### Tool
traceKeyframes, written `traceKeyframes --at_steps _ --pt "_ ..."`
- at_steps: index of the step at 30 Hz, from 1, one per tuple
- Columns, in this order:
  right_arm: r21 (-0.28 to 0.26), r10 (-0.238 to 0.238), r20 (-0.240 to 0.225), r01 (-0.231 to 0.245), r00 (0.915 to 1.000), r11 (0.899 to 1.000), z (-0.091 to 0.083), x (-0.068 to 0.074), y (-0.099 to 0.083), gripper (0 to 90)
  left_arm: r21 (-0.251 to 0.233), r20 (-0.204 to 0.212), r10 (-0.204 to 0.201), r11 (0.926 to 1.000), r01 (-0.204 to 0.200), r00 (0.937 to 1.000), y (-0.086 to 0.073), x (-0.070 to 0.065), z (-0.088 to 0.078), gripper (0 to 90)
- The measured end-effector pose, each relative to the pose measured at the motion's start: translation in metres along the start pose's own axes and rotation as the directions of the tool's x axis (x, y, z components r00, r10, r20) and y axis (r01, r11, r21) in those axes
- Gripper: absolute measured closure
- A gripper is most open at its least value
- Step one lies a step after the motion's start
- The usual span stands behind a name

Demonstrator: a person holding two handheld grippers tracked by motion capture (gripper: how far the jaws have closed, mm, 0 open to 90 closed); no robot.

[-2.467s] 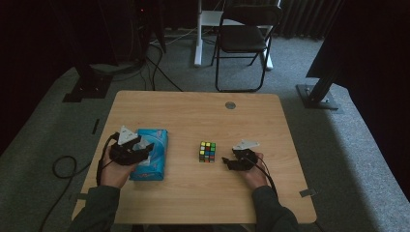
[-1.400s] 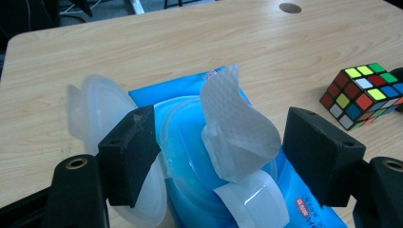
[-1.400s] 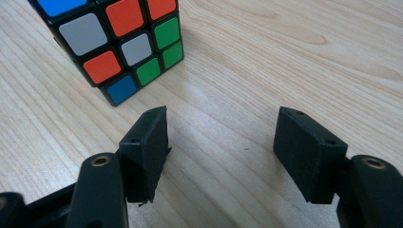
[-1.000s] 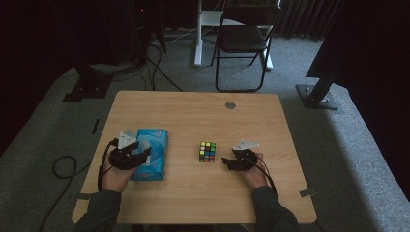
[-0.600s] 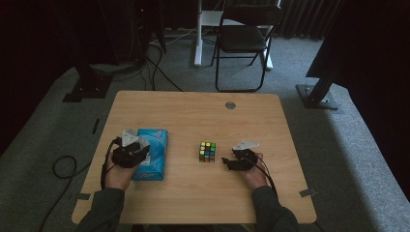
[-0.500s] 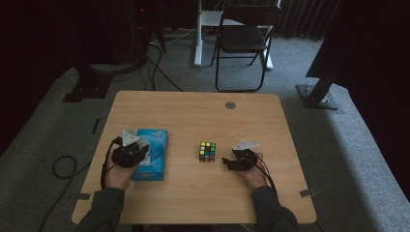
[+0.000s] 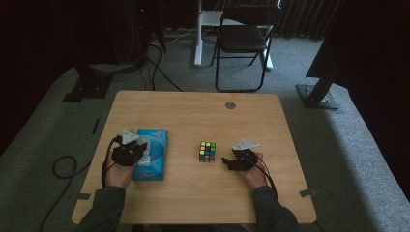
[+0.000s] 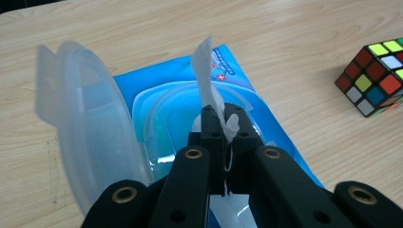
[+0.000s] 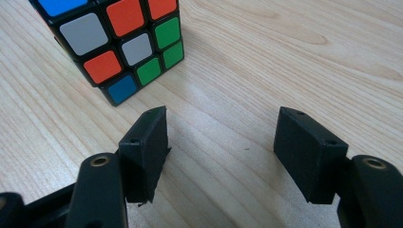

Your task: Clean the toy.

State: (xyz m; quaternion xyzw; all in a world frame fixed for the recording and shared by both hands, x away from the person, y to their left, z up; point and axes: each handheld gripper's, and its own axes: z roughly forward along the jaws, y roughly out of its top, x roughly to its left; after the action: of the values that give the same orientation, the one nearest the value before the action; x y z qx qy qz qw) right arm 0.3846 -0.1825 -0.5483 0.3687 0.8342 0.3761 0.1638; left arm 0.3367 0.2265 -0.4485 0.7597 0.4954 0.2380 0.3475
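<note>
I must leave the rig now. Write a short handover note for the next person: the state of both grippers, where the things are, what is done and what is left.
Left gripper: jaws have just closed, now shut on the wipe that sticks up from the blue wipes pack.
Right gripper: open, empty, on the table just short of the puzzle cube.
Pack: left side of the table, its clear lid flipped open.
Done: lid opened, wipe pinched.
Left: probably draw the wipe out of the pack; the cube is untouched.

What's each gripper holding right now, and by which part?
The left gripper pinches the white wipe low down, at the blue pack's opening. The right gripper is open, holding nothing.
</note>
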Motion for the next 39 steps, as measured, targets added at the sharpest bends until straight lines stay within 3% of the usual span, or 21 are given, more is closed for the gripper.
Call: traceKeyframes --at_steps 6,39 --pt "-0.001 -0.001 0.0 0.001 1.0 1.0 0.0 0.0 0.0 35.7 -0.015 0.01 -0.014 0.9998 0.014 0.9999 0.003 0.003 -0.003 88.2" --pt "0.0 0.002 0.0 -0.002 1.0 1.0 0.0 0.0 0.0 35.6 -0.11 0.031 0.002 0.9939 0.001 0.9995 0.038 -0.003 -0.018 88.3"
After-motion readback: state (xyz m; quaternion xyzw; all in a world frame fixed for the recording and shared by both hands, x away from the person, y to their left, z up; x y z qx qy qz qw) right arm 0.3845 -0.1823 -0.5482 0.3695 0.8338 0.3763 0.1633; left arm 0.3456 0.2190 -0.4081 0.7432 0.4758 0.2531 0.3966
